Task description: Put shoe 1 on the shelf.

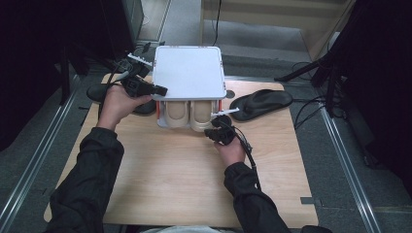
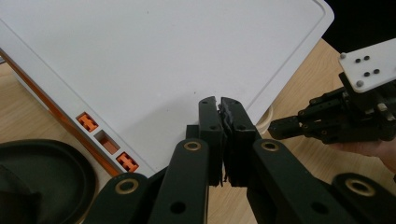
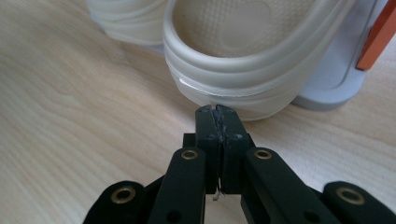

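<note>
Shut R gripper (image 3: 218, 110) by ribbed cream slipper (image 3: 243, 70) heel.

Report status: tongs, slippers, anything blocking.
Both tongs shut, empty: left tongs over the white plastic shoe rack, right tongs at the heel of the right-hand cream rubber slipper. Both cream slippers on the rack's lower shelf. Nothing between.

I see the white shoe rack (image 1: 189, 73) upright at the desk's 12 o'clock edge, flat top, orange clips on its sides. Two cream slippers (image 1: 188, 114) sit side by side inside, heels poking out toward 6 o'clock.
</note>
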`<state>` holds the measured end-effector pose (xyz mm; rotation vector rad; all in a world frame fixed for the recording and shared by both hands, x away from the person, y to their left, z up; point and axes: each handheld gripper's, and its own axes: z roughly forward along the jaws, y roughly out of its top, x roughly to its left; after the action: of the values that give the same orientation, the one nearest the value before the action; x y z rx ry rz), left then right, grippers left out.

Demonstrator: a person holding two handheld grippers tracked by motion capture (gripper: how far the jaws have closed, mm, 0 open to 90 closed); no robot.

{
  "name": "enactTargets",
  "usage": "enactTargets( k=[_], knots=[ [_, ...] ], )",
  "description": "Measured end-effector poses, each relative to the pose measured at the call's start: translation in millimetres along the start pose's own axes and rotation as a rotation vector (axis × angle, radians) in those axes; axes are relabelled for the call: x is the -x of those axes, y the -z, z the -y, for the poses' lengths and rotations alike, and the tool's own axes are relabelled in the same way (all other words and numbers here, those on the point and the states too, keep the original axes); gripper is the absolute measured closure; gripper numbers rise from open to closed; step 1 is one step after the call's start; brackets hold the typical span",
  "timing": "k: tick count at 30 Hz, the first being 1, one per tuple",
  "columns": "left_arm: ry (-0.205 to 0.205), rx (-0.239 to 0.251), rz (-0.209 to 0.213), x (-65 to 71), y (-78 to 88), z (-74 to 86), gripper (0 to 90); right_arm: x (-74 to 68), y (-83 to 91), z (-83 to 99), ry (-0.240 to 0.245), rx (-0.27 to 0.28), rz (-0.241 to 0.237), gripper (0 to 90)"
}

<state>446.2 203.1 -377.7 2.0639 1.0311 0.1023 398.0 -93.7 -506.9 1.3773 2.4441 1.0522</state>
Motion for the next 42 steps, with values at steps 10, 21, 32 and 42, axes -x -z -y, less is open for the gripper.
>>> enactTargets(
  k=[10, 21, 32, 42],
  knots=[
    [-0.003, 0.005, 0.002, -0.2, 0.2, 0.4, 86.8, -3.8, -13.8, -14.3, -0.008, -0.003, 0.015, 89.6],
    [-0.010, 0.007, -0.011, 1.6, 0.6, -0.5, 82.2, -5.3, -0.8, -10.2, 0.003, 0.021, -0.008, 88.0],
    [0.029, 0.032, -0.005, 5.3, 17.4, 8.6, 48.8, -11.0, 30.5, 5.4, 0.050, 0.052, -0.087, 78.6],
    [0.058, 0.048, -0.049, 4.3, 41.3, 28.2, 40.6, -9.0, 54.3, 14.2, 0.077, 0.106, -0.179, 65.0]
  ],
)
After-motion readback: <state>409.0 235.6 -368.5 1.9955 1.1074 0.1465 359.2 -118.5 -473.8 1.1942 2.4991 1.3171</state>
